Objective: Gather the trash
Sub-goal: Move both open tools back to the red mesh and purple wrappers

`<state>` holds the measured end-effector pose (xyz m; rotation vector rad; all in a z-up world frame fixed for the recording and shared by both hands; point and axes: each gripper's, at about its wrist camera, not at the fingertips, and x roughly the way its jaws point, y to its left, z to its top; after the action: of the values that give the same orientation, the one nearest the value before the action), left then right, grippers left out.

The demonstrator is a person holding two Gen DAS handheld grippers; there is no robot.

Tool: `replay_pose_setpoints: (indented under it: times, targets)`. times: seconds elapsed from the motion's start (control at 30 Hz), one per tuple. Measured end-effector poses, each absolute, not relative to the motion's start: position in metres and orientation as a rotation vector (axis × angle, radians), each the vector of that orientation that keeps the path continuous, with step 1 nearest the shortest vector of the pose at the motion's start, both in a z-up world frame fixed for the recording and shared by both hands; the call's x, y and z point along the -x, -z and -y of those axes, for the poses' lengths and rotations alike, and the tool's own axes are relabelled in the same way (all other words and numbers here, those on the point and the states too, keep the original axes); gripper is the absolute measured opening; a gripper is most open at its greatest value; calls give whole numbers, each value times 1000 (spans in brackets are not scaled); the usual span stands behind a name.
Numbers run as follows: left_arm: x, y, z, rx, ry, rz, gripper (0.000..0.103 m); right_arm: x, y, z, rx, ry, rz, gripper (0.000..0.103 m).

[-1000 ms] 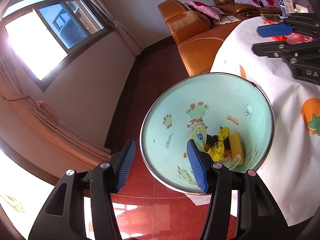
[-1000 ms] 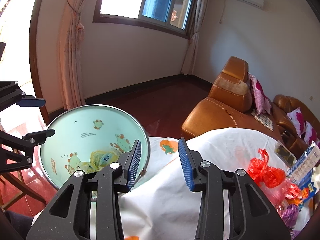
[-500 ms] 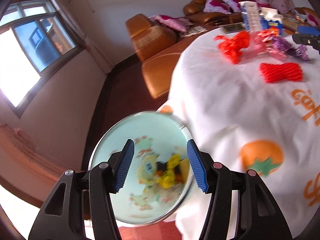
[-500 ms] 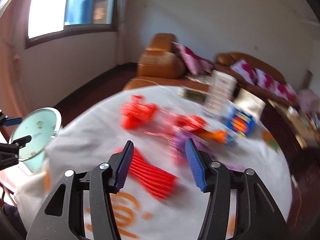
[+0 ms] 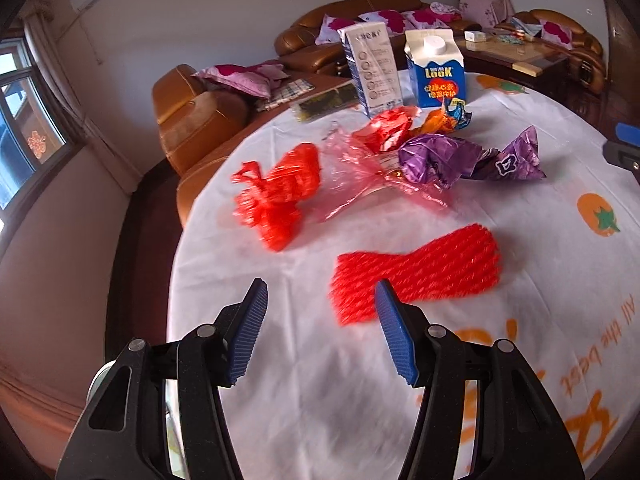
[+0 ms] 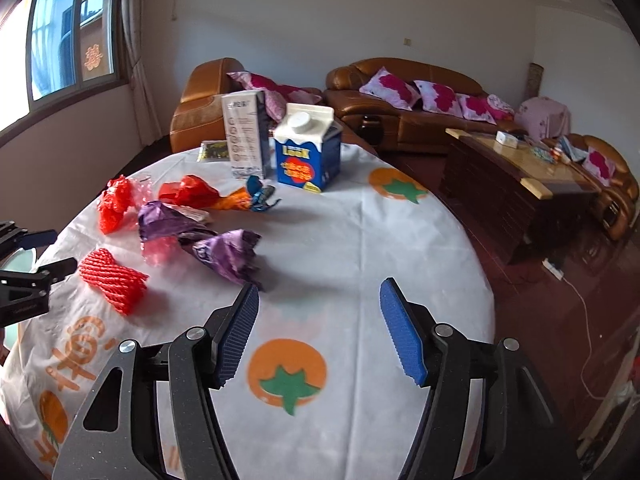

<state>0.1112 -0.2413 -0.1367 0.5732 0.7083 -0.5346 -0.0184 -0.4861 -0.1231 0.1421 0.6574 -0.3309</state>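
My left gripper gapes empty beside a red ribbed foam net; my right gripper is opening, empty, above the white tablecloth.

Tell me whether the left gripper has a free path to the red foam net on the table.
Probably yes. The left gripper is open and empty, and the red foam net lies flat just beyond its right finger, apart from the other wrappers, with only bare tablecloth between them.

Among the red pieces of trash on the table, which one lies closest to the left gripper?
The red foam net, the flat ribbed sleeve. It lies just ahead of the left gripper; the knotted red plastic bag and the crumpled red wrapper lie farther back.
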Motion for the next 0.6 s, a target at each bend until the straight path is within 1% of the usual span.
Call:
replay_pose_setpoints:
  times: [0.13,0.2,0.27,0.33,0.4,0.43,0.47,0.5,0.57,0.6]
  targets:
    - [-117,149,255,-575,565,-751,54,18,131,500,-172,342,-665,63]
    - [-118,156,260,-583,573,-764,49,19,133,504,-186,344,-665,63]
    - [-118,158,263,-577,593,-770,36,19,135,504,-191,340,-667,63]
    - [-117,158,264,-574,611,-776,31,17,137,502,-191,335,-671,63]
    - [-116,159,267,-576,619,-771,29,15,141,500,-195,326,-681,63]
    - [-116,160,268,-577,626,-769,24,15,141,498,-195,323,-684,63]
    - [-116,161,269,-569,642,-770,16,14,142,497,-193,320,-686,63]
    - [-115,162,270,-566,650,-769,15,14,143,495,-192,317,-688,63]
    - [-112,163,271,-578,661,-762,3,13,143,493,-190,313,-689,63]
    - [-110,163,271,-581,663,-762,0,13,143,492,-192,311,-689,63]
